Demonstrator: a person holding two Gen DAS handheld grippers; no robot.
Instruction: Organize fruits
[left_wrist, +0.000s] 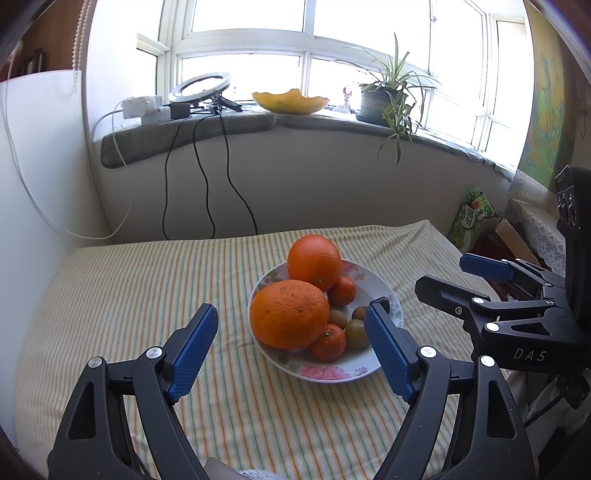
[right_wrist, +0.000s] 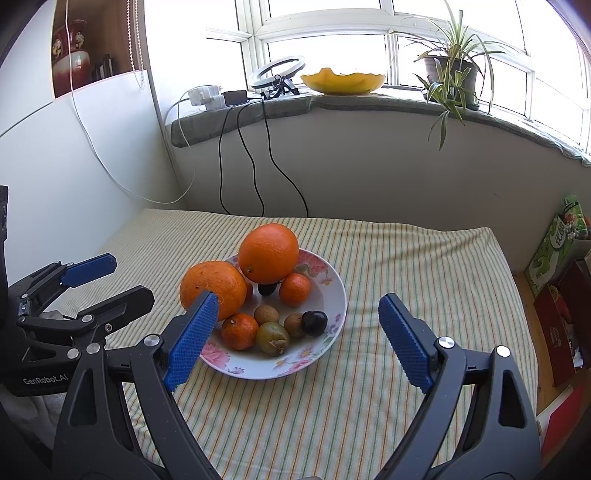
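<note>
I am holding both tools, left tool (left_wrist: 290, 349) and right tool (right_wrist: 297, 334), open and empty above the plate (right_wrist: 334, 291) on the bench, judging the front orange (right_wrist: 213, 290) heavy, firm, best gripped across its middle.

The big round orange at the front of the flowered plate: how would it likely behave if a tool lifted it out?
The big round orange looks heavy for a wide-open tool. Being round, it would probably roll on the striped cloth. The small tangerine beside it on the flowered plate may shift.
</note>
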